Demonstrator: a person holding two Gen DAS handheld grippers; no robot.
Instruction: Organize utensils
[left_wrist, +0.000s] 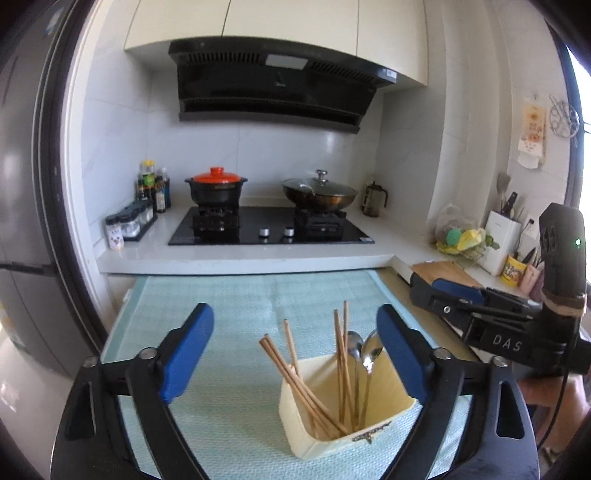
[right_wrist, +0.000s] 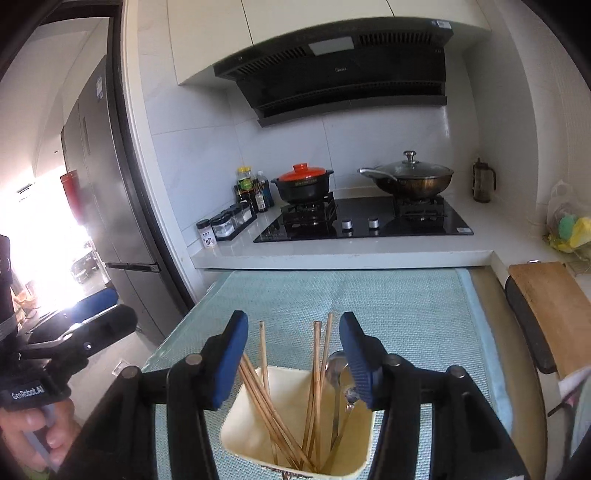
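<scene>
The cream utensil holder (left_wrist: 343, 410) is seen nearest to both cameras, standing on the green mat (left_wrist: 229, 306) toward the mat's near edge, right of its middle in the left wrist view. All visible utensils are already held upright or leaning inside it. No utensil is seen lying loose on the mat, so the sorting is judged to be complete or nearly so; what remains, if anything, cannot be told from these views.

Counted contents:
- Wooden chopsticks (left_wrist: 295, 380): about six sticks are made out, three leaning toward the holder's left side and two or three standing at its middle. An exact count is prevented by overlap.
- Metal spoons (left_wrist: 364, 356): two bowls are seen at the holder's right side. A third metal piece, possibly a fork, is suggested in the right wrist view but cannot be confirmed.

The left gripper (left_wrist: 295, 350) is held with its jaws spread wide, nothing between the pads. The right gripper (right_wrist: 293, 360) is held with its jaws partly apart above the holder; the chopstick tops stand between the pads, but no pad is pressed on them.

Beyond the mat's far edge, the white counter (left_wrist: 243, 254) carries a hob with one orange-lidded pot (left_wrist: 216, 190) and one glass-lidded wok (left_wrist: 319, 192).
</scene>
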